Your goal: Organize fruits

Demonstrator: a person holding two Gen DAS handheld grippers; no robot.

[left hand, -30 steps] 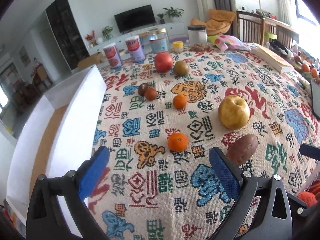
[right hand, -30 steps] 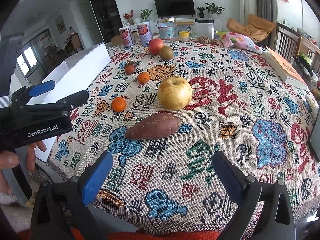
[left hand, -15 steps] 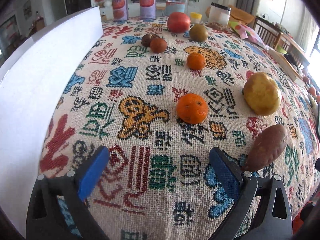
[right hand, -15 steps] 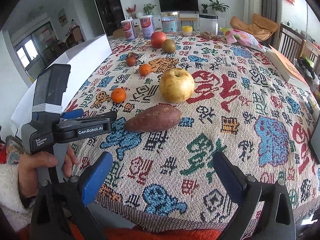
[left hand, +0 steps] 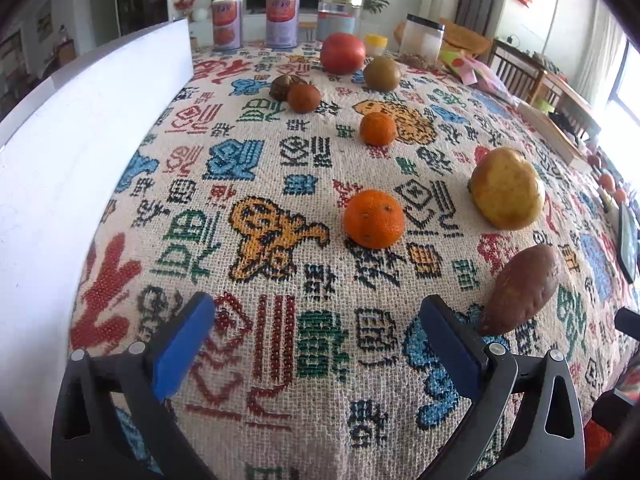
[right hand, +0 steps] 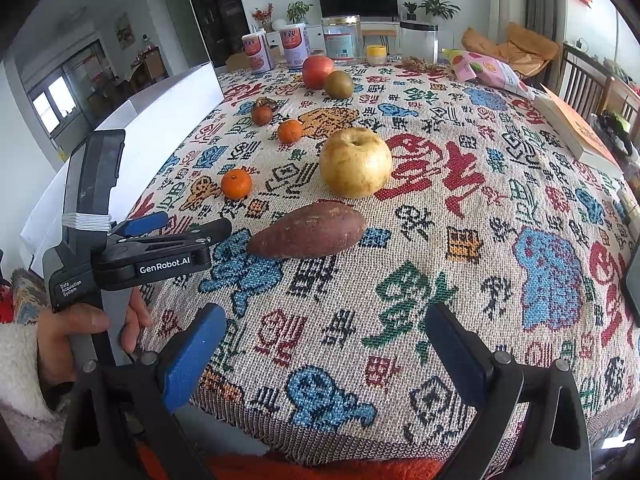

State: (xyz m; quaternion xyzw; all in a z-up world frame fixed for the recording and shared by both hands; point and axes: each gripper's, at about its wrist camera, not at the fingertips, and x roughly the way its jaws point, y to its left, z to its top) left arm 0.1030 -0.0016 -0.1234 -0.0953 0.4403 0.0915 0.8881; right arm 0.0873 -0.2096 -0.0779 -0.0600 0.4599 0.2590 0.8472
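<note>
Left tool (left hand: 316, 320) held low over the near edge of the surface covered by a woven patterned cloth (left hand: 280, 360), blue-padded jaws spread wide and empty, aimed toward the small round orange mandarin (left hand: 374, 219) straight ahead; probably lined up so the fruit can pass between the pads on a forward reach. Right tool (right hand: 324, 344) likewise parted and holding nothing, hovering back at the cloth's edge, likely kept clear of the left side's approach.

Fruits scattered singly, not yet grouped: large yellow-brown pear-like fruit (right hand: 355, 163) just beyond the long reddish-brown sweet potato (right hand: 307, 231), a second small mandarin (left hand: 377, 129) farther back, two dark brownish round fruits (left hand: 296, 93) touching or nearly so, then a red apple-like fruit (left hand: 343, 53) beside a green-brown round one (left hand: 382, 73). Tall white box wall (left hand: 80, 152) along the left edge, possibly the destination, though its inside not visible.
</note>
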